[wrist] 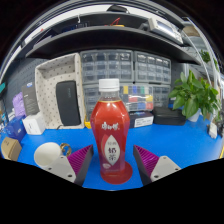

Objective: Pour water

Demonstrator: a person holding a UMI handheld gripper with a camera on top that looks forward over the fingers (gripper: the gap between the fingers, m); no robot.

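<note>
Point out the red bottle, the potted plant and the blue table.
red bottle [111,140]: gripper view, on its label, between the fingers.
potted plant [196,95]: gripper view, on its green leaves.
blue table [170,138]: gripper view, on a bare part of its top.

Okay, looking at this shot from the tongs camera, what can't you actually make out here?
- Gripper view: whether the tongs press the red bottle standing between them; the contact faces are turned away.
- The bottle's label text: too small to read.
- Any cup to pour into: none identifiable; items at the blue table's far edge are too small.
- Drawer cabinet contents: too small.
- Base of the potted plant: hidden behind clutter.
</note>
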